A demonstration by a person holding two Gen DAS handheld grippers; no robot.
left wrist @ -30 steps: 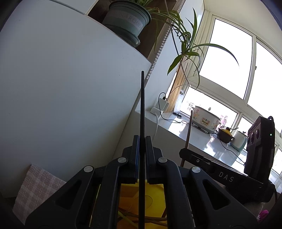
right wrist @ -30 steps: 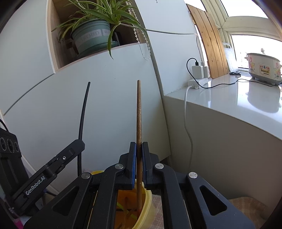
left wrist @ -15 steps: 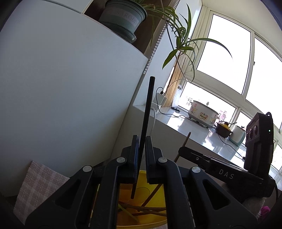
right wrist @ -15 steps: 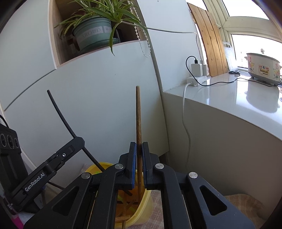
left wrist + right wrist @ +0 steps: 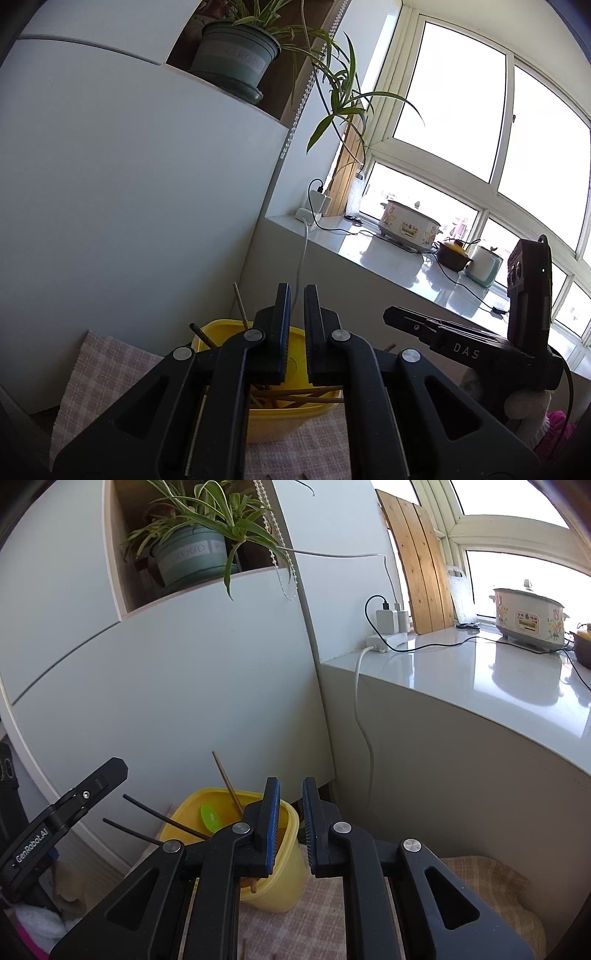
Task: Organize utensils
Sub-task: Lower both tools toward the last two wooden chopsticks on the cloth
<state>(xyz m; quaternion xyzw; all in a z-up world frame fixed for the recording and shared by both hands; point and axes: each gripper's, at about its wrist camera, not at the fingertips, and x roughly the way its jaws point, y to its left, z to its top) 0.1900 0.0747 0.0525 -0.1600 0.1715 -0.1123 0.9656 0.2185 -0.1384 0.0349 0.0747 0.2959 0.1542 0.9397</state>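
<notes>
A yellow plastic container [image 5: 291, 417] [image 5: 275, 890] stands on a checked cloth and holds several chopsticks. A brown chopstick [image 5: 227, 781] [image 5: 240, 304] leans out of it, and two black chopsticks [image 5: 162, 818] stick out to the left. A green spoon [image 5: 211, 818] lies inside. My left gripper [image 5: 297, 299] is open and empty just above the container. My right gripper [image 5: 291, 792] is open and empty, above the container's right side. The right gripper also shows in the left wrist view [image 5: 436, 330], the left one in the right wrist view [image 5: 74, 808].
A white cabinet [image 5: 166, 686] stands close behind the container, with a potted plant [image 5: 192, 554] in its niche. A white counter [image 5: 480, 679] at the right carries a power strip [image 5: 386, 640], cables and a slow cooker [image 5: 528, 616]. A beige cushion [image 5: 495, 882] lies at the lower right.
Both grippers have opened. The black chopstick left the left gripper and the brown chopstick left the right gripper; both now rest in the yellow container. Both grippers have tilted down a little.
</notes>
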